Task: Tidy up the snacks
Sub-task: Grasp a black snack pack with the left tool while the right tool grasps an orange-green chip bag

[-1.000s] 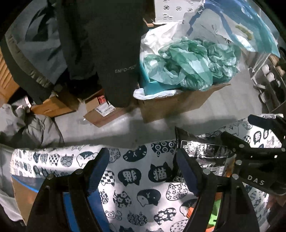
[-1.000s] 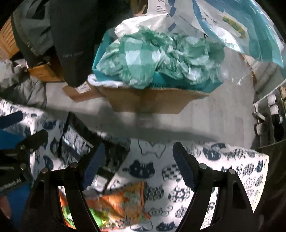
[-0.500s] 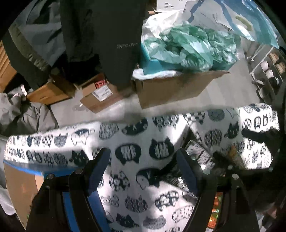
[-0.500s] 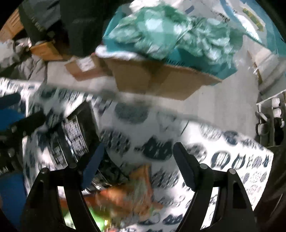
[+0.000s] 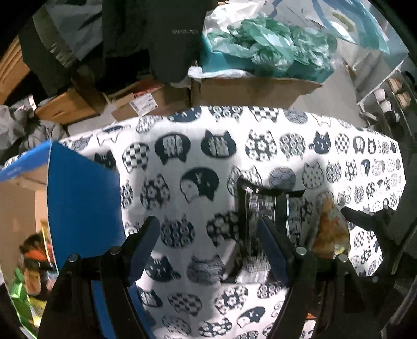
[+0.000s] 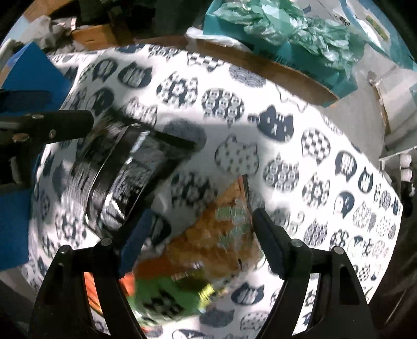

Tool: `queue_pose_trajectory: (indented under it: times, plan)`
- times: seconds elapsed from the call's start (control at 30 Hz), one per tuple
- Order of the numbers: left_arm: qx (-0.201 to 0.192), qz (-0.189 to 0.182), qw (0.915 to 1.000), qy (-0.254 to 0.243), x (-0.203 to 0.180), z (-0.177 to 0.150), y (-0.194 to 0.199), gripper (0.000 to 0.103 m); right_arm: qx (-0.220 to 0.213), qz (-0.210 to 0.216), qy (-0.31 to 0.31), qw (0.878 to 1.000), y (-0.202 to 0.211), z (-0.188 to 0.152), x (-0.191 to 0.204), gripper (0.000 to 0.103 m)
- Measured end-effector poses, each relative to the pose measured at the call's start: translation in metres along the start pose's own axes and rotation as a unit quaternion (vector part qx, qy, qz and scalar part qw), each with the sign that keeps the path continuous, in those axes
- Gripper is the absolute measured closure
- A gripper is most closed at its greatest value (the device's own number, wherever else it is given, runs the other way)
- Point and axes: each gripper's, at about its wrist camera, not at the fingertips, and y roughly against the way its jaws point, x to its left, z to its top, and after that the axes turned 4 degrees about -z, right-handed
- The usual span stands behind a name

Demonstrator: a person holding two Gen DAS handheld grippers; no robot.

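Trouble is risked: both grippers, left gripper (image 5: 208, 242) and right gripper (image 6: 199, 236), are held open and empty above the orange bag (image 6: 216, 240); beside it, the black packet (image 6: 122, 169) could be snagged.

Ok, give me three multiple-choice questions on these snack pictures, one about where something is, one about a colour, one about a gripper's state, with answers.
1. Where does the blue box stand relative to the black snack packs in the left wrist view?
A. To their left
B. To their right
C. On top of them

2. What colour is the crumpled plastic in the cardboard box beyond the table?
A. Red
B. Green
C. Yellow

3. How is the right gripper?
A. Shut on a black pack
B. Open, above the orange snack bag
C. Shut on the tablecloth

Answers: 1 A, the box sits at the cloth's left edge. 2 B, the sheets are plainly green. 3 B, its fingers stand wide apart with the bag lying below, ungripped.
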Motion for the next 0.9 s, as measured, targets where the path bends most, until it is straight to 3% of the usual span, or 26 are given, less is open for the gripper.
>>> queue_pose_trajectory:
  times: [0.37,0.73,0.9]
  plan:
    - [0.007,0.002,0.999,-0.045,-0.034,-0.023,0.002,0.024,-0.02,-0.003,-0.061,0.998,0.024,-0.042,-0.018,0.023]
    - [0.019,-0.009,0.9978,-0.063,-0.053,-0.031,-0.015,0.021,0.003,0.054,-0.158,0.986,0.016,-0.093,-0.036,0.023]
    - [0.023,-0.015,0.9983,-0.052,-0.054,-0.028,-0.027,0.016,-0.007,0.067,-0.158,0.985,0.011,-0.096,-0.049,0.023]
